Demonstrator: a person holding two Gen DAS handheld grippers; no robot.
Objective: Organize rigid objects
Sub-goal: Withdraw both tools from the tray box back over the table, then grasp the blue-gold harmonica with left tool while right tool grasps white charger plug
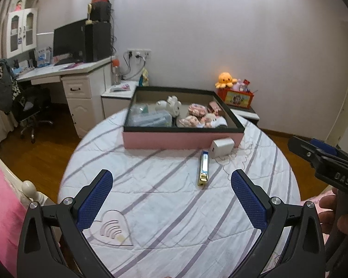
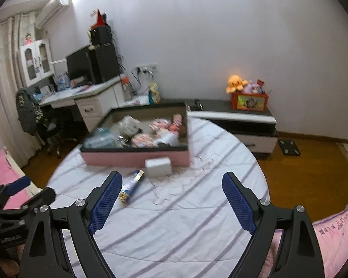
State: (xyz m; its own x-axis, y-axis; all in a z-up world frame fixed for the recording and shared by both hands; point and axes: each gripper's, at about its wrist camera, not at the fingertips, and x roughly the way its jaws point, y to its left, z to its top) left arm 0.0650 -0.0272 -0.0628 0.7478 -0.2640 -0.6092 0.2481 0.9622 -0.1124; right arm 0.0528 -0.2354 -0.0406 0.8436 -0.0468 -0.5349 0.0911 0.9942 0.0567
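**Two loose items wait in front of the pink box**

Two rigid things lie on the round worktop (image 1: pixel 150 199), which is covered by a white cloth with purple stripes. One is a long, narrow gold-and-blue pack (image 1: pixel 204 168), lying flat with one end toward the box. The other is a small white cube-shaped box (image 1: pixel 221 147), just beyond the pack's far end and right against the front wall of the pink box (image 1: pixel 174 140).

That pink box has a black rim and sits at the far side of the worktop. It already holds a white plush toy (image 1: pixel 170 105), clear plastic packets (image 1: pixel 148 117) on the left, and a pile of pink patterned items (image 1: pixel 200 115) on the right.

A thin heart-shaped outline (image 1: pixel 111 228) lies on the cloth near the front edge. Nothing stands between the fingers and the two loose items.

The left gripper (image 1: pixel 171 199) hovers over the cloth with its blue-padded fingers spread wide and nothing between them. The right gripper (image 2: pixel 172 199) is likewise spread and empty; in its view the gold-and-blue pack lies just beside its left finger (image 2: pixel 105 202).

Beyond the worktop stand a white desk (image 1: pixel 81 74) with a dark monitor (image 1: pixel 68 41), an office chair (image 1: pixel 32 106), and a low cabinet (image 2: pixel 232 115) carrying an orange octopus plush (image 2: pixel 236 82) on a red bin (image 2: pixel 249 102).
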